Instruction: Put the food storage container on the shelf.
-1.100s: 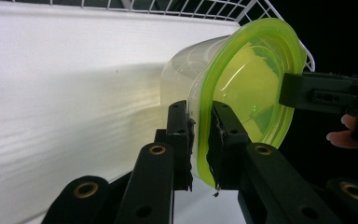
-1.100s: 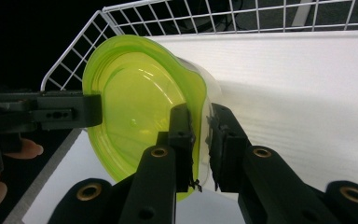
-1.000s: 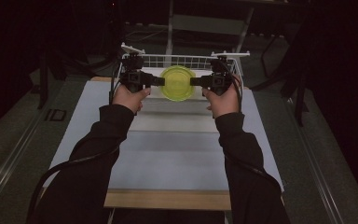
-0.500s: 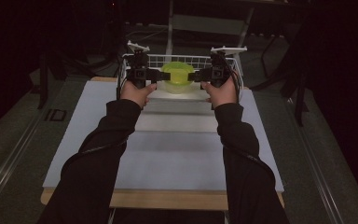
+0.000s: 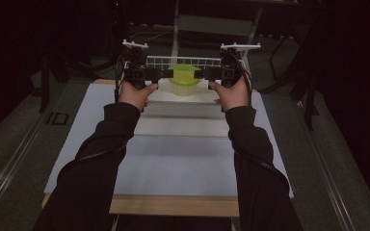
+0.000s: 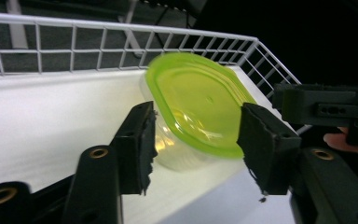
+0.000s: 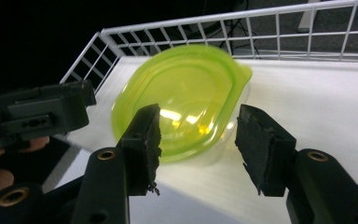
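White tabletop (image 5: 173, 144) in a dark room. Clear container with lime-green lid (image 5: 184, 77), blurred, inside white wire basket (image 5: 183, 61). Left gripper (image 5: 160, 73) and right gripper (image 5: 203, 73) just opened, flanking it, holding nothing.

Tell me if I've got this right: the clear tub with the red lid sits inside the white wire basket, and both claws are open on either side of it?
Not quite: the lid is yellow-green, not red, as the right gripper view shows. The rest holds: the clear tub sits inside the white wire basket, with the left claw and the right claw open on either side, their jaws having just been opening.
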Demonstrator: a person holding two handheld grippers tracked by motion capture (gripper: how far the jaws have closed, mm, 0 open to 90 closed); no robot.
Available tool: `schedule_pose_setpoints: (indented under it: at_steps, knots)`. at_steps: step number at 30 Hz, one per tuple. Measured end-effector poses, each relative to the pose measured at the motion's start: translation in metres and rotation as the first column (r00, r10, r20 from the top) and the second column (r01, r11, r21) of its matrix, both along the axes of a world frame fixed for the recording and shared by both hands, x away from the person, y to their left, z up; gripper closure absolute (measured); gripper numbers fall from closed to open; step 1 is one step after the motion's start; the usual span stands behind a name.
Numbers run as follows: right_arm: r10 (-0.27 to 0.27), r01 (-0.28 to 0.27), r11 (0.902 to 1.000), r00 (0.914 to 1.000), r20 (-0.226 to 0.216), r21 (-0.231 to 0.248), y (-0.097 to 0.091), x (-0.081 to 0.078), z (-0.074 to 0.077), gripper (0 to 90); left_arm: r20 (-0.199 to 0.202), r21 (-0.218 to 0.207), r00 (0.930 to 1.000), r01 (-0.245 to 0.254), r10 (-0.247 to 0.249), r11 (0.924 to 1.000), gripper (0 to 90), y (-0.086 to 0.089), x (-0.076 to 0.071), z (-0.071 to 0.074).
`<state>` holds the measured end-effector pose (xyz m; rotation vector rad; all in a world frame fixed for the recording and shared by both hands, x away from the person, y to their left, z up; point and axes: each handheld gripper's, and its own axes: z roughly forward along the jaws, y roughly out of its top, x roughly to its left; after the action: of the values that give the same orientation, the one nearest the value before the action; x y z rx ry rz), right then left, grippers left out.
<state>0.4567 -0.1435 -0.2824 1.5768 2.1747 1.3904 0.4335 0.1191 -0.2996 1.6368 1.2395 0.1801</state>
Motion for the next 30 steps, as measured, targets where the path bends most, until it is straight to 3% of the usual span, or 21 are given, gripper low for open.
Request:
schedule_pose_setpoints:
  at_steps: [6, 9, 11, 12, 15, 16, 18, 20, 21, 25, 30]
  knots:
    - [0.035, -0.036, 0.9994, 0.9990, 0.027, 0.005, -0.001, -0.022, -0.008, 49.9, 0.031, 0.007, 0.9989, 0.035, -0.035, 0.9994, 36.2, 0.005, -0.026, -0.006]
    - [0.045, -0.045, 0.9990, 0.9986, 0.027, -0.002, 0.000, -0.030, -0.017, 55.3, 0.067, -0.049, 0.9942, 0.087, -0.084, 0.9950, 26.3, 0.014, -0.038, -0.014]
    - [0.065, -0.065, 0.9978, 0.9976, 0.024, -0.017, 0.002, -0.033, -0.023, 59.9, 0.096, -0.061, 0.9907, 0.102, -0.096, 0.9929, 24.5, 0.017, -0.046, -0.022]
    - [0.075, -0.074, 0.9968, 0.9968, 0.030, -0.031, 0.003, -0.035, -0.025, 65.2, 0.138, -0.051, 0.9818, 0.139, -0.131, 0.9890, 21.1, 0.019, -0.052, -0.028]
    - [0.088, -0.085, 0.9934, 0.9954, 0.036, -0.077, 0.009, -0.040, -0.035, 80.9, 0.182, 0.003, 0.9691, 0.169, -0.167, 0.9856, 16.9, 0.020, -0.064, -0.046]
    - [0.085, -0.082, 0.9932, 0.9956, 0.039, -0.083, 0.010, -0.042, -0.038, 87.1, 0.203, -0.003, 0.9637, 0.178, -0.174, 0.9840, 13.8, 0.020, -0.069, -0.054]
    - [0.083, -0.079, 0.9923, 0.9958, 0.039, -0.096, 0.014, -0.043, -0.043, 90.0, 0.229, -0.033, 0.9550, 0.201, -0.189, 0.9790, 12.2, 0.020, -0.077, -0.067]
    - [0.089, -0.085, 0.9911, 0.9953, 0.038, -0.103, 0.018, -0.042, -0.047, 90.0, 0.245, -0.006, 0.9513, 0.194, -0.186, 0.9810, 8.7, 0.018, -0.086, -0.080]
    - [0.088, -0.083, 0.9914, 0.9953, 0.041, -0.101, 0.021, -0.042, -0.049, 90.0, 0.240, 0.013, 0.9505, 0.200, -0.197, 0.9797, 8.6, 0.017, -0.091, -0.089]
    - [0.071, -0.067, 0.9943, 0.9964, 0.047, -0.083, 0.027, -0.035, -0.054, 90.0, 0.218, 0.010, 0.9522, 0.218, -0.214, 0.9760, 8.6, 0.015, -0.101, -0.112]
    - [0.048, -0.045, 0.9953, 0.9982, 0.037, -0.086, 0.030, -0.025, -0.058, 89.9, 0.218, 0.012, 0.9505, 0.224, -0.222, 0.9744, 8.6, 0.015, -0.106, -0.129]
